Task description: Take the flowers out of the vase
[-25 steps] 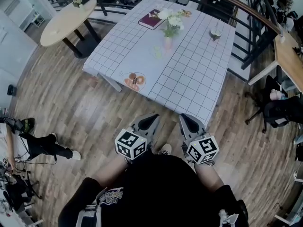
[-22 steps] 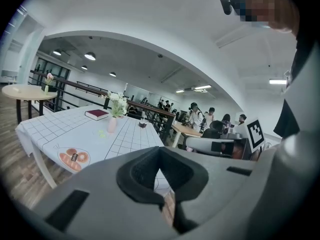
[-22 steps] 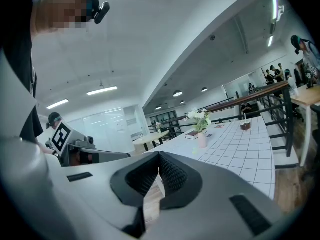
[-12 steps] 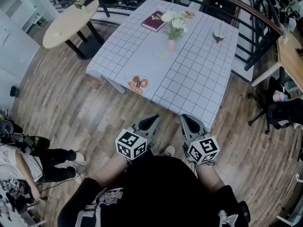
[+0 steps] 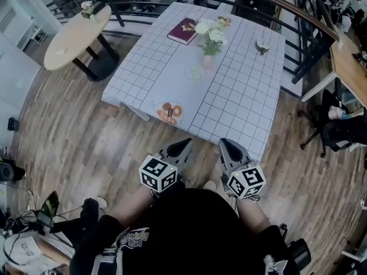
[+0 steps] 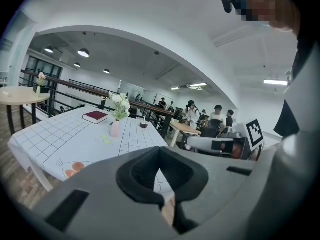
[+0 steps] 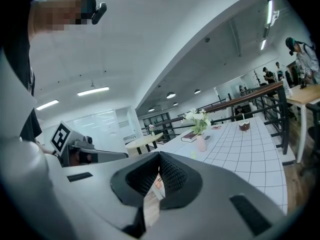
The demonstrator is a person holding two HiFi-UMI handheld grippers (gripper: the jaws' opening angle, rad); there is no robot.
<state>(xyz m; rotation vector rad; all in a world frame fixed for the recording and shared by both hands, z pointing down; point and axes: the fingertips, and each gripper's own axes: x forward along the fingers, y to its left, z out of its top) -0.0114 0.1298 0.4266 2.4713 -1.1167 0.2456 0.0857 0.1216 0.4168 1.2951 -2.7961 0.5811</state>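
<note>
My grey plastic left gripper (image 5: 183,145) and right gripper (image 5: 226,145) are both clenched on nothing, above the wood-plank floor (image 5: 86,136). The white flowers (image 5: 210,32) stand in a slim pink vase (image 5: 207,62) mid-table on the grid-checked cloth (image 5: 241,96), well ahead.

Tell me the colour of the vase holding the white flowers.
Pale pink; the small vase shows best in the left gripper view.
</note>
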